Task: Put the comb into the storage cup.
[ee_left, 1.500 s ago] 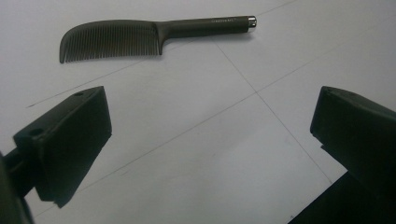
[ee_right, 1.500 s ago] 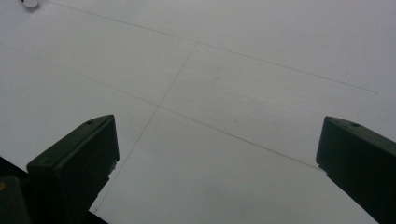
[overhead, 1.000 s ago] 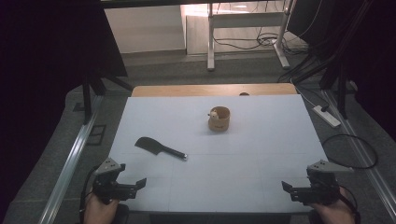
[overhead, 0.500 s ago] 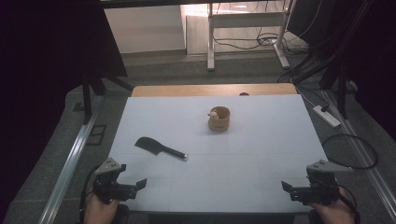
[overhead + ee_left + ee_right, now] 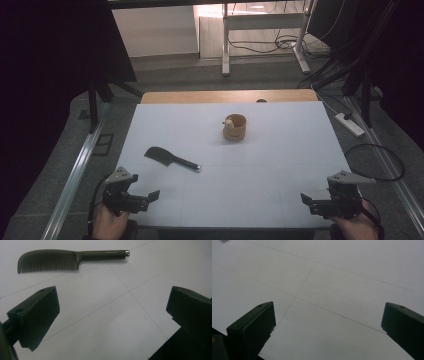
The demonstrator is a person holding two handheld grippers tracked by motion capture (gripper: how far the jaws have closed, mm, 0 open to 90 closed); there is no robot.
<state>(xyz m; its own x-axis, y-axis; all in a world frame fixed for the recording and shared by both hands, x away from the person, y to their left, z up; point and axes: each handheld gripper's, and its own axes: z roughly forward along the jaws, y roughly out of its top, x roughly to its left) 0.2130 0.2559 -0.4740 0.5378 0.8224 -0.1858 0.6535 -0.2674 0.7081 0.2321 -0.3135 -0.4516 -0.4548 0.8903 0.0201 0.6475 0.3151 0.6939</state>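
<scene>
1. Two grippers held low at the near table (image 5: 280, 150) edge: left gripper (image 5: 152, 196) and right gripper (image 5: 306, 198), jaws spread wide, empty.
2. Dark comb (image 5: 70, 258) lying flat just beyond left gripper, handle pointing right, untouched.
3. Farther back, mid-table: small wooden cup (image 5: 234, 127) upright, pale item at rim, contents unclear.

White table (image 5: 280, 165) carries a black comb (image 5: 170, 158) and wooden cup (image 5: 234, 127)

Wooden cup (image 5: 234, 127) on white table (image 5: 280, 150) (power strip (image 5: 349, 124) beyond).
</scene>
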